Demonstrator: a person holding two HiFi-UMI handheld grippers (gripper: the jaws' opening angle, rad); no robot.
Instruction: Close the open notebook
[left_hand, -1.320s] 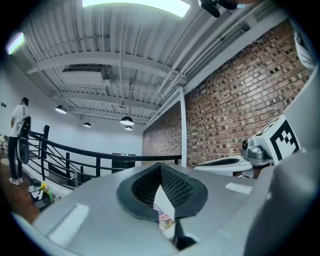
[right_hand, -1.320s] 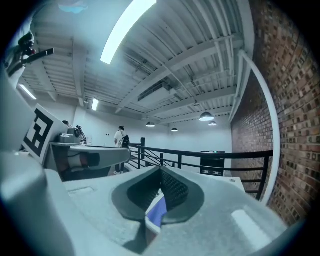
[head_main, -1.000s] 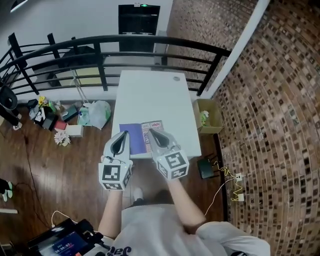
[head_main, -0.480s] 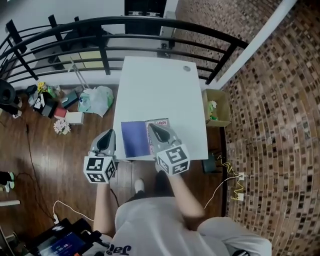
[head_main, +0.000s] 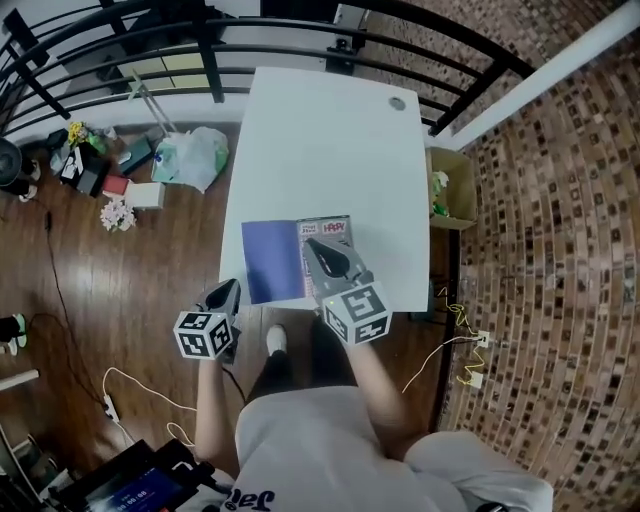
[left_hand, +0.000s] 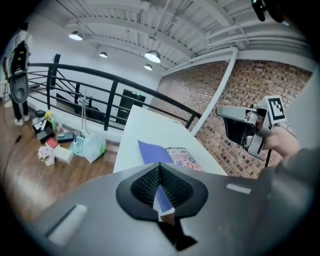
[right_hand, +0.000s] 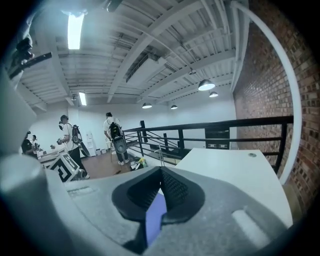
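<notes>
The open notebook lies flat near the white table's (head_main: 330, 140) front edge, with a plain blue leaf (head_main: 270, 262) on the left and a patterned cover (head_main: 330, 228) on the right. My right gripper (head_main: 312, 243) hovers over the patterned half, jaws shut and empty. The left gripper (head_main: 230, 287) is shut and empty too. It hangs beyond the table's front-left corner, below the blue leaf. In the left gripper view the notebook (left_hand: 156, 151) lies just ahead of the shut jaws (left_hand: 160, 167). Blue shows under the shut jaws (right_hand: 161, 171) in the right gripper view.
A black railing (head_main: 200, 40) runs behind the table. Bags and clutter (head_main: 190, 155) sit on the wood floor at left, and a cardboard box (head_main: 455, 190) stands at the table's right. A round grommet (head_main: 397, 103) marks the far corner. People (right_hand: 112, 132) stand far off.
The left gripper has dropped and swung left, off the notebook to beyond the table's front-left corner. The right gripper has sunk a little over the notebook's right half.
</notes>
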